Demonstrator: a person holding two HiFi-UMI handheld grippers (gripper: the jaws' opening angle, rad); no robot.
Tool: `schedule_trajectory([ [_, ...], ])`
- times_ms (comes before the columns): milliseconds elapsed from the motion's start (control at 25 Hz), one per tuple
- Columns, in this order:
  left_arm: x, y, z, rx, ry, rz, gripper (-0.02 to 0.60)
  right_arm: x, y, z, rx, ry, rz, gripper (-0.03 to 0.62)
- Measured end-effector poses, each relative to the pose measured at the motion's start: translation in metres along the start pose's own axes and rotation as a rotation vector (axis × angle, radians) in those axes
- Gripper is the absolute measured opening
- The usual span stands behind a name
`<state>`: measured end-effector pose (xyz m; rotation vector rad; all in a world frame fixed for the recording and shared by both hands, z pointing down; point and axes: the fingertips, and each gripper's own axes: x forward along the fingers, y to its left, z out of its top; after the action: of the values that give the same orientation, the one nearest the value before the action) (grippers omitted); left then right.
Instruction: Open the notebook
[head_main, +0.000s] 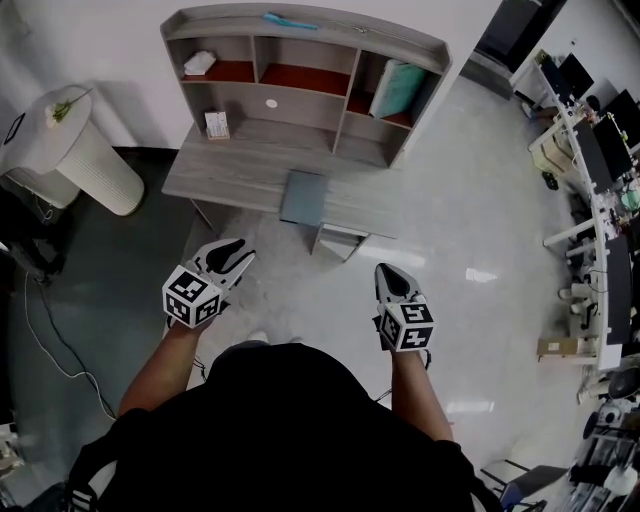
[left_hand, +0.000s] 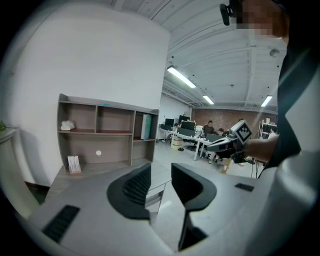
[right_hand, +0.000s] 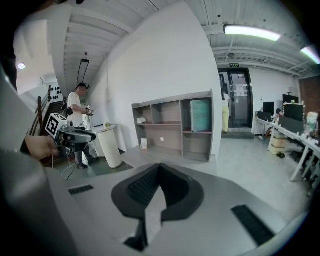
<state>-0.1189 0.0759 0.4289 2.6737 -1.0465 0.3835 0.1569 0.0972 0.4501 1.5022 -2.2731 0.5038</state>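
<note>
1. The left gripper (left_hand: 161, 176) has its jaws released. The two dark pads stand apart, and only floor and furniture far off show in the gap; nothing is gripped.
2. The right gripper (right_hand: 159, 171) has its jaws clenched, the tips meeting on each other with nothing between them.
3. In the head view, the left gripper (head_main: 232, 256) and the right gripper (head_main: 390, 273) are held out side by side over the pale floor (head_main: 450, 230). Both are short of the bench (head_main: 225, 175).
4. The notebook (head_main: 303, 197) is a closed grey-blue slab lying flat near the middle of the bench's width. Its near end is at or just over the front edge, in front of the hutch (head_main: 300, 45).
5. The coming move turns on one relation: the notebook lies ahead of both pairs of jaws and between their two lines, well apart from each. It is forward and inward from either hand. The left gripper looks somewhat nearer.
6. Its long axis runs away from the person, from the front edge toward the hutch, so the long sides face left and right. Which side is the spine cannot be told from here.
7. Judged from this, the opening has not begun and both hands have yet to reach the bench. The clenched right jaws would need to part before they could pinch a cover.
8. Farther out, a small card (head_main: 217, 124) stands on the bench at the hutch's foot. A teal folder (head_main: 397, 88) leans in the right compartment.
</note>
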Motion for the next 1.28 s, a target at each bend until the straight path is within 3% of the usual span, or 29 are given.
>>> schedule_trajectory([
  [400,0.004,0.013,-0.021,-0.040,0.041,-0.017,0.130,0.017,0.009,-0.011,0.015,0.033,0.004,0.010],
  [1280,0.094,0.115,0.009,-0.023,0.048,-0.176,0.130,0.099,-0.006,0.022,0.050,0.101,-0.124,0.029],
])
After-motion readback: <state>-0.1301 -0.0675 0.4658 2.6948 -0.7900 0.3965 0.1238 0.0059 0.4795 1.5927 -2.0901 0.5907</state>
